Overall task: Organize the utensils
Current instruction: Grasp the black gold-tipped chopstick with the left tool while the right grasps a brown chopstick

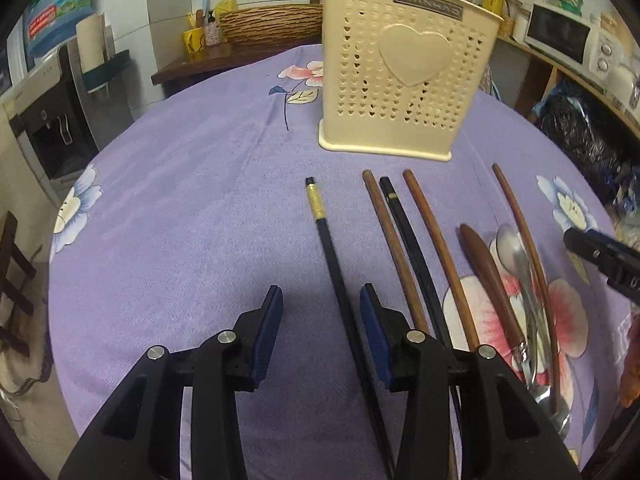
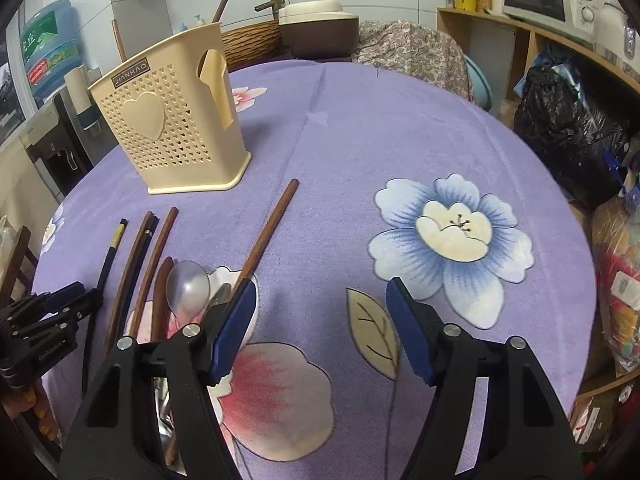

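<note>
The left tool point(image 1: 320, 312) hangs wide over the black chopstick point(image 1: 326, 236), whose shaft runs hard against the right pad; closing off-centre could flick it into the wooden chopsticks point(image 1: 390, 236) just right. The right tool point(image 2: 322, 320), also wide, holds nothing. The cream holder point(image 1: 404, 80) stands at the bench's far side.

A cream plastic utensil holder point(image 1: 404, 72), matt and perforated with small hearts, stands on a purple tablecloth point(image 1: 192, 200) of soft, napped fabric printed with flowers. Beside it lie smooth brown wooden chopsticks point(image 1: 440, 248), a glossy black chopstick point(image 1: 336, 264) with a gold band, a polished wooden handle point(image 1: 488, 276) and a shiny metal spoon point(image 2: 188, 286). Both the left gripper point(image 1: 320, 312) and the right gripper point(image 2: 322, 320) are matt black plastic with blue, rubbery-looking pads point(image 1: 374, 316).
</note>
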A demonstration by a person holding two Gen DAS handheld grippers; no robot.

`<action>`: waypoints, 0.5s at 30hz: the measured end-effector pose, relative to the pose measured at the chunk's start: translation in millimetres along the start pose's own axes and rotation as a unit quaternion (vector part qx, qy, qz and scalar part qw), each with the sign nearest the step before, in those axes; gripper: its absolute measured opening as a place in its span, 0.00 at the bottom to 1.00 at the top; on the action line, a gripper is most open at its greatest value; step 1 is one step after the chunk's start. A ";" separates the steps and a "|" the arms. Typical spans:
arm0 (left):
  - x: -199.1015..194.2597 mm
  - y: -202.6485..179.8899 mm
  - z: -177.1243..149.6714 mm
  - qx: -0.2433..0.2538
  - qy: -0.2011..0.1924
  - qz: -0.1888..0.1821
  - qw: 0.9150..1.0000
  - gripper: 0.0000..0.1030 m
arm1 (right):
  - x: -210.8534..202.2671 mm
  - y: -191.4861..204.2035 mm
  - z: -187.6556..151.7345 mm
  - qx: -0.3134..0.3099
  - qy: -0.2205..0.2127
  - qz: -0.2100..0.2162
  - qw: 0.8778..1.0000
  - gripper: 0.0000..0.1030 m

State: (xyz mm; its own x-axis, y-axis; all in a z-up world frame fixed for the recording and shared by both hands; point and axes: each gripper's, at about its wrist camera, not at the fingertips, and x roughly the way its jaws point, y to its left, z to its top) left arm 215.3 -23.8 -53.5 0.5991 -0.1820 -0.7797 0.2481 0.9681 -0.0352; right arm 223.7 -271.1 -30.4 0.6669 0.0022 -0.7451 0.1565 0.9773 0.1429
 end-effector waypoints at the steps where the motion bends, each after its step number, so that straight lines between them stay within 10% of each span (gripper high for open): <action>1: 2.4 0.3 3.1 -0.002 -0.001 0.000 1.000 0.40 | 3.0 1.6 1.9 0.003 0.005 0.005 1.000 0.64; 15: 27.8 5.6 38.6 -0.031 0.000 -0.005 1.000 0.40 | 52.1 32.9 38.3 0.010 0.050 -0.016 0.999 0.40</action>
State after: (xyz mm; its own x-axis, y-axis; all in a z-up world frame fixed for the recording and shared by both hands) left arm 262.8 -30.2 -51.2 0.5968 -0.1907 -0.7794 0.2059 0.9752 -0.0810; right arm 291.5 -246.9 -39.5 0.5857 -0.0063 -0.8105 0.1916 0.9727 0.1309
